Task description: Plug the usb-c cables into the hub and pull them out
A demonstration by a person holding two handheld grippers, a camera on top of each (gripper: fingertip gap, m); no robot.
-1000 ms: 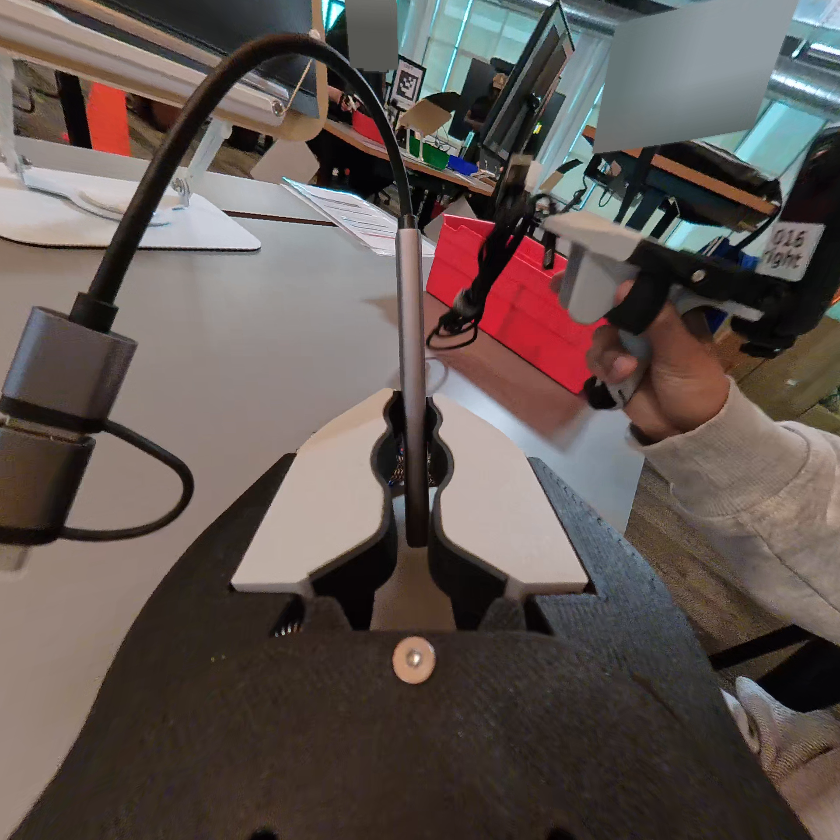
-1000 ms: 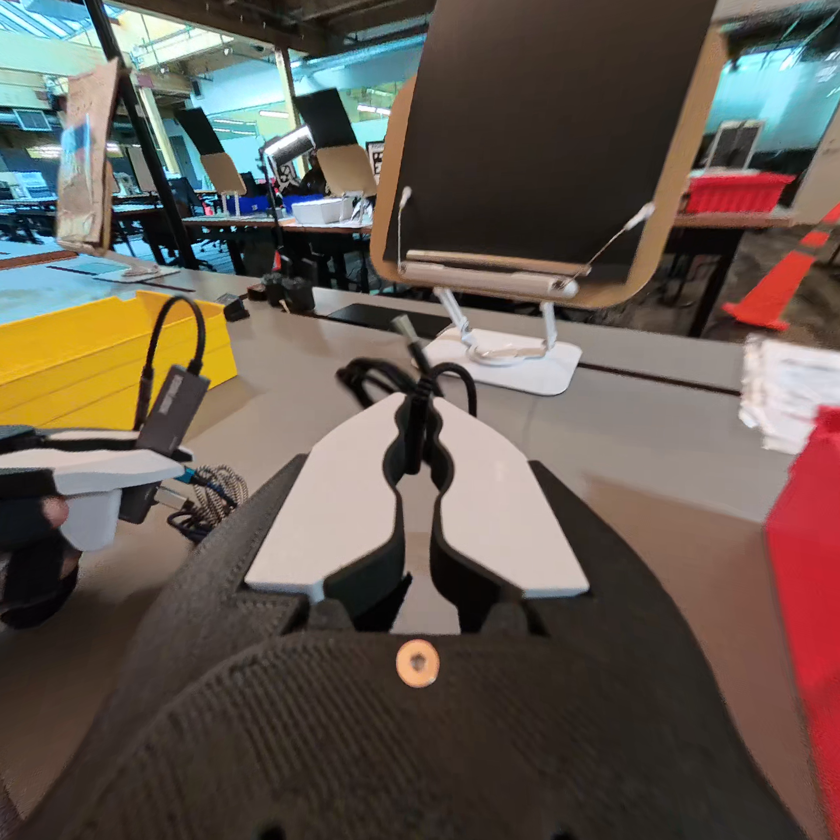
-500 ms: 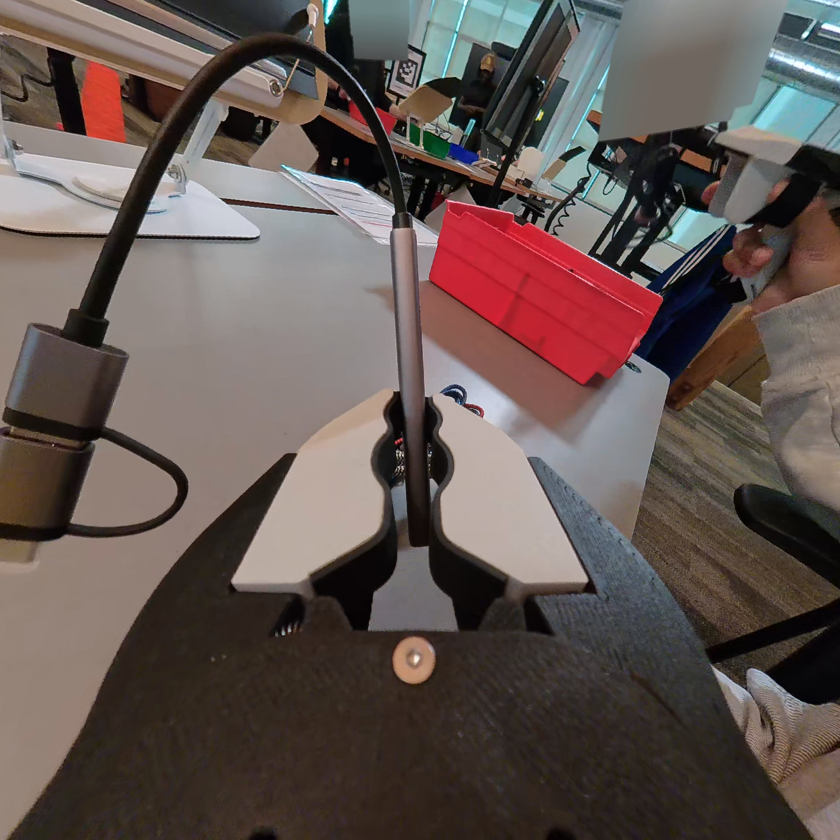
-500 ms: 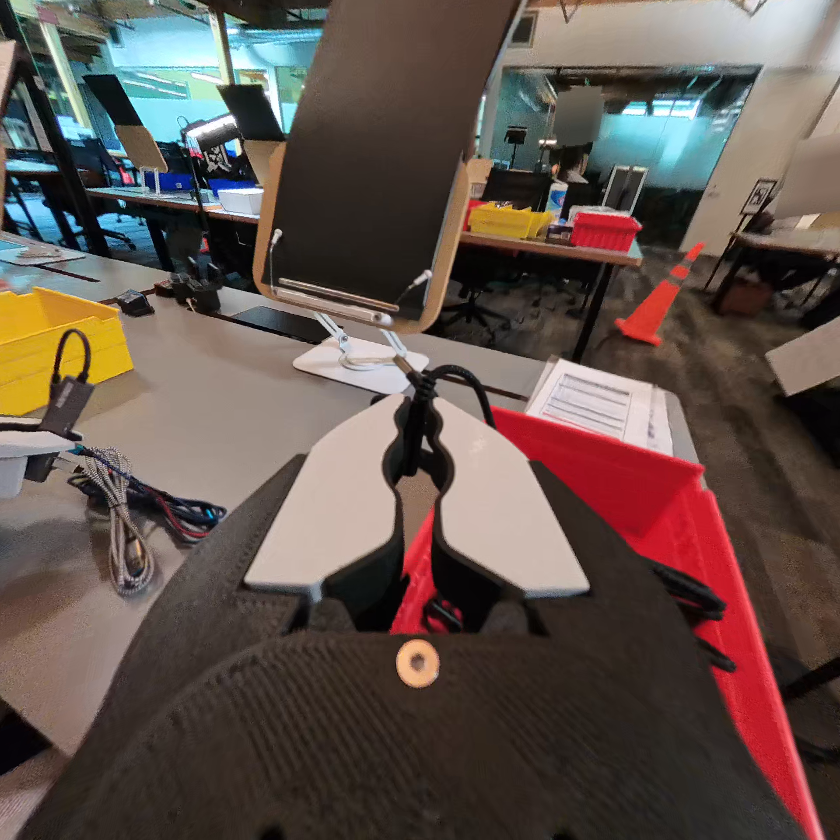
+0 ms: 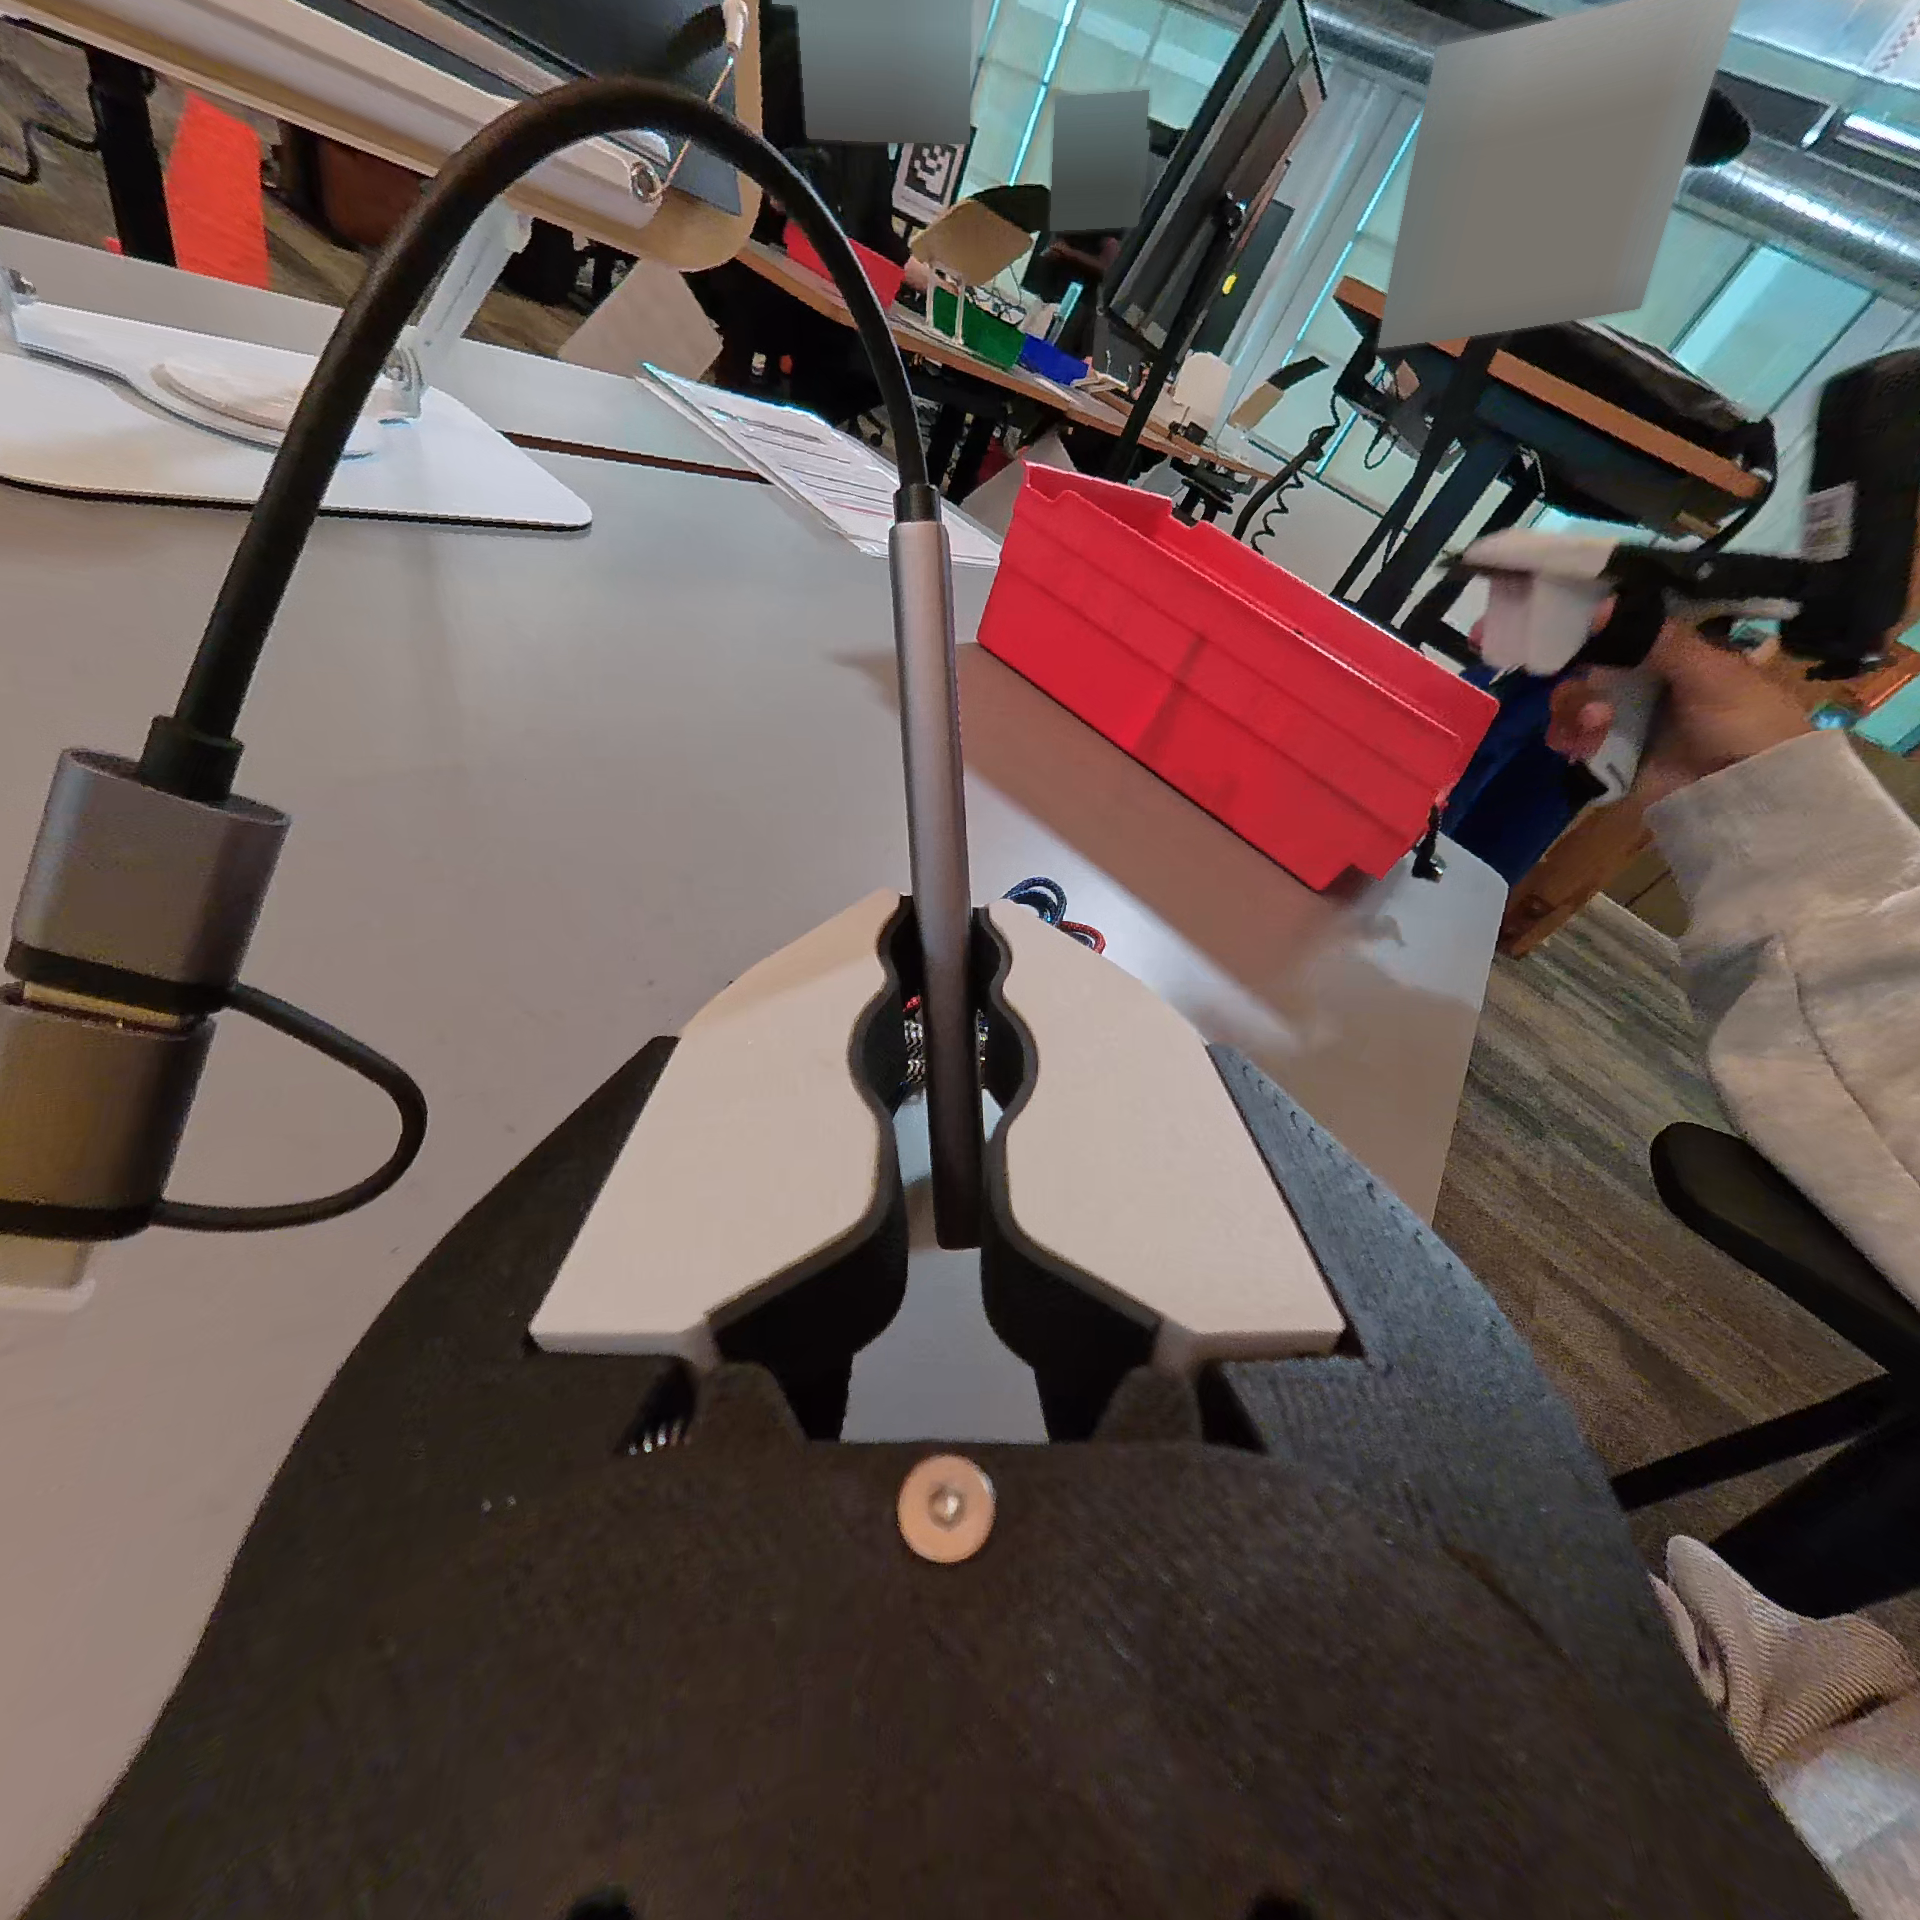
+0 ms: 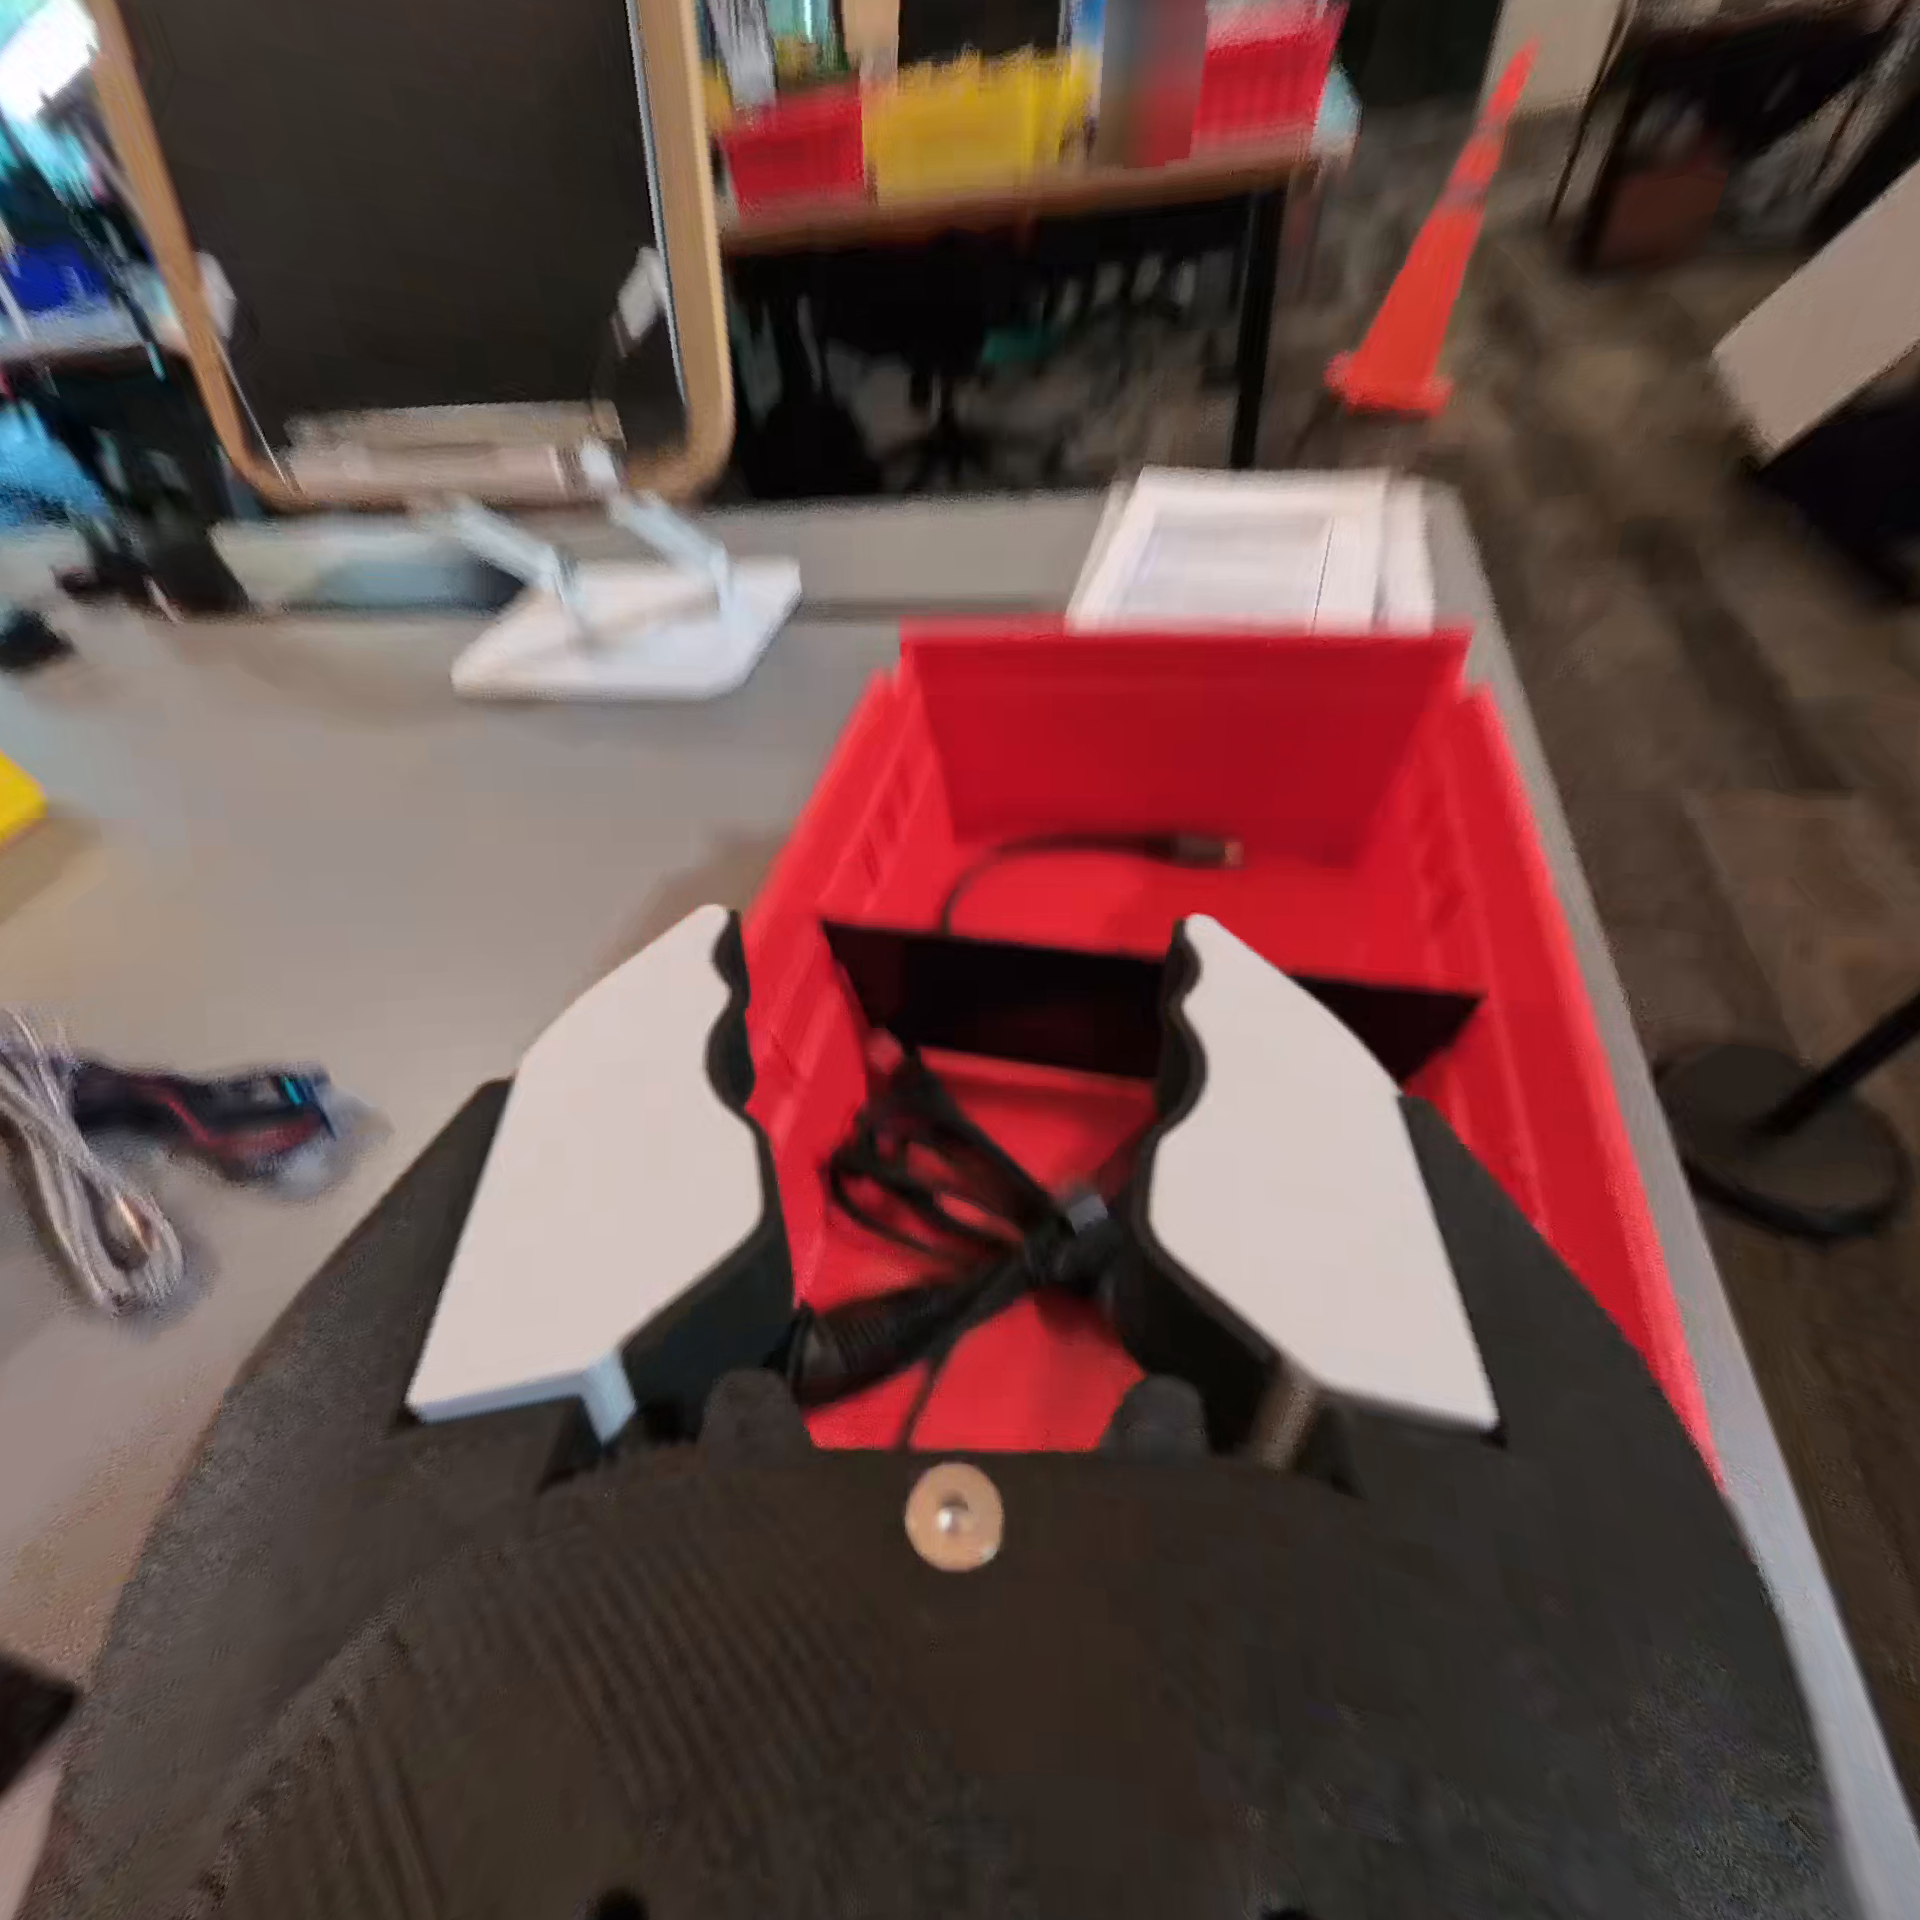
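The red bin is lying directly beneath the spread fingers of the right gripper, which is being held released and tilted down over it, presumably so that the bundled black cable in the nearer compartment is being left there as finished. Ahead of the left gripper, the slim grey hub is being clamped edge-on and upright, its own lead arching away leftward, likely so its ports are being presented for the next cable.
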